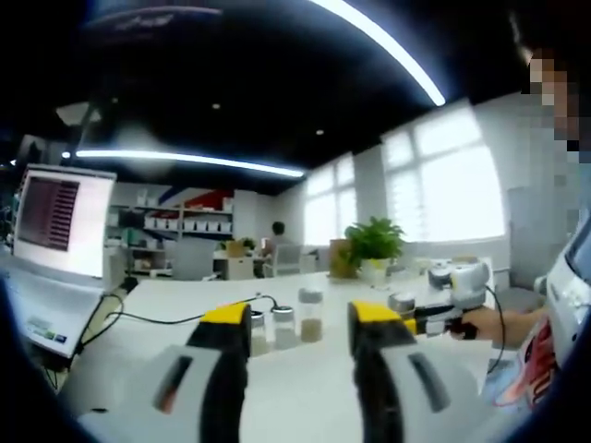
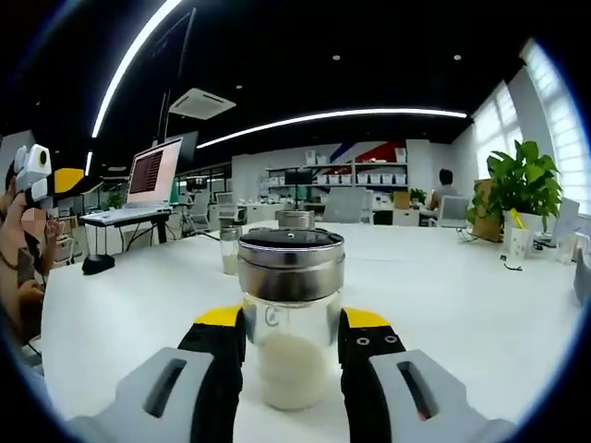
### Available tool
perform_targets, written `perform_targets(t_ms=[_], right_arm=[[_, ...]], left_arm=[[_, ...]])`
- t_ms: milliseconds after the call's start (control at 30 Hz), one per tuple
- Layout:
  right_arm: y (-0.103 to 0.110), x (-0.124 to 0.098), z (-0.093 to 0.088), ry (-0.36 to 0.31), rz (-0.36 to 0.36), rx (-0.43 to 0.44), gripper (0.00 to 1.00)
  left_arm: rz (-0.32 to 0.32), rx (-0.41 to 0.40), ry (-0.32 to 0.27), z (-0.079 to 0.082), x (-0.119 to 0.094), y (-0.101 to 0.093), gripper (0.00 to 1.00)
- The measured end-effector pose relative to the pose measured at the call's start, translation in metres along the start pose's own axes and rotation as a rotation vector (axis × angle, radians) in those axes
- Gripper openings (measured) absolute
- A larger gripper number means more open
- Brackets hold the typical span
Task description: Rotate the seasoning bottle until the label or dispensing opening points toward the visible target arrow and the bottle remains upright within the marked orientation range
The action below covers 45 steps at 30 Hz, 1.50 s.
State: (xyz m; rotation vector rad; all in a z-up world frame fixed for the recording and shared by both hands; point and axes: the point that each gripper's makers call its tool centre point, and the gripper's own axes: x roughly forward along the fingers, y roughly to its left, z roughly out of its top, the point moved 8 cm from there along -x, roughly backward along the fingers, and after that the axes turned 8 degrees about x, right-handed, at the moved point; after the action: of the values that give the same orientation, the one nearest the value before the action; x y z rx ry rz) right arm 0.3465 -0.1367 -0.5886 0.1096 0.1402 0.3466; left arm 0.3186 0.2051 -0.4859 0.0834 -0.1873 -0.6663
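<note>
In the right gripper view a glass seasoning bottle [image 2: 290, 355] with a metal lid and white grains stands upright on the white table [image 2: 480, 305]. My right gripper [image 2: 292, 323] is shut on it, with a yellow-tipped jaw pressed to each side of the glass. In the left gripper view that right gripper [image 1: 413, 320] comes in from the right, held by a hand, with a grey lid at its tip. My left gripper [image 1: 300, 318] hovers open over the table with nothing between its jaws. Three small bottles [image 1: 311, 315] stand well beyond it.
A laptop [image 1: 57, 221] with a black cable [image 1: 148, 320] sits at the table's left edge. A potted plant [image 1: 373, 245] stands at the far side. Two more bottles [image 2: 231, 249] stand behind the held one. Shelves and a seated person are far back.
</note>
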Motion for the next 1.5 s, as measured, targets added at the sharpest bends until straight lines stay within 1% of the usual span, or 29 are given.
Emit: perform_targets(t_ms=[167,200,267,367,500,567,667,733,800,867,933,1067,1167,1200,1267,1367,1400,1433,1500], right_arm=[[0.0,-0.002,-0.002,-0.019,0.015,-0.027,0.39],[0.0,-0.003,-0.003,-0.017,0.033,0.0,0.39],[0.002,-0.003,0.0,0.007,0.026,-0.03,0.39],[0.003,-0.002,0.0,0.013,0.019,-0.027,0.39],[0.002,-0.002,0.0,0.019,0.034,-0.031,0.39],[0.0,-0.001,0.0,0.013,0.06,-0.025,0.39],[-0.005,0.003,0.002,0.025,0.096,-0.032,0.39],[-0.007,0.004,0.002,0.031,0.147,-0.032,0.39],[-0.008,0.005,0.002,0.04,0.177,-0.041,0.39],[-0.011,0.006,0.004,0.067,0.217,-0.049,0.39],[-0.014,0.007,0.006,0.098,0.275,-0.062,0.39],[-0.024,0.013,0.009,0.125,0.395,-0.078,0.39],[-0.029,0.016,0.011,0.17,0.474,-0.099,0.39],[-0.03,0.016,0.012,0.177,0.494,-0.103,0.39],[-0.035,0.02,0.014,0.192,0.56,-0.114,0.39],[-0.04,0.026,0.016,0.202,0.636,-0.141,0.39],[-0.04,0.027,0.016,0.201,0.663,-0.137,0.39],[-0.042,0.029,0.016,0.192,0.693,-0.156,0.39],[-0.044,0.03,0.016,0.188,0.73,-0.155,0.39]], left_arm=[[-0.011,-0.004,0.01,-0.002,0.003,-0.003,0.44],[-0.013,-0.005,0.01,-0.002,0.003,-0.004,0.44],[-0.018,-0.003,0.009,-0.003,0.004,-0.005,0.44],[-0.026,-0.003,0.021,-0.005,0.006,-0.007,0.44],[-0.029,-0.007,0.023,-0.006,0.007,-0.006,0.44],[-0.027,-0.007,0.023,-0.006,0.007,-0.005,0.44],[-0.021,-0.009,0.022,-0.006,0.007,-0.002,0.44],[-0.019,-0.009,0.023,-0.007,0.007,-0.002,0.44],[-0.02,-0.009,0.024,-0.007,0.008,-0.001,0.44],[-0.02,-0.009,0.027,-0.008,0.008,-0.001,0.44],[-0.021,-0.01,0.029,-0.008,0.009,-0.002,0.44],[-0.026,-0.008,0.035,-0.009,0.01,-0.002,0.44],[-0.021,-0.011,0.034,-0.009,0.009,-0.001,0.44],[-0.02,-0.012,0.035,-0.009,0.009,-0.001,0.44],[-0.022,-0.015,0.037,-0.01,0.01,-0.001,0.44],[-0.023,-0.017,0.044,-0.011,0.01,-0.001,0.44],[-0.022,-0.018,0.042,-0.011,0.01,-0.001,0.44],[-0.022,-0.019,0.041,-0.01,0.01,-0.001,0.44],[-0.023,-0.02,0.039,-0.01,0.01,-0.001,0.44]])
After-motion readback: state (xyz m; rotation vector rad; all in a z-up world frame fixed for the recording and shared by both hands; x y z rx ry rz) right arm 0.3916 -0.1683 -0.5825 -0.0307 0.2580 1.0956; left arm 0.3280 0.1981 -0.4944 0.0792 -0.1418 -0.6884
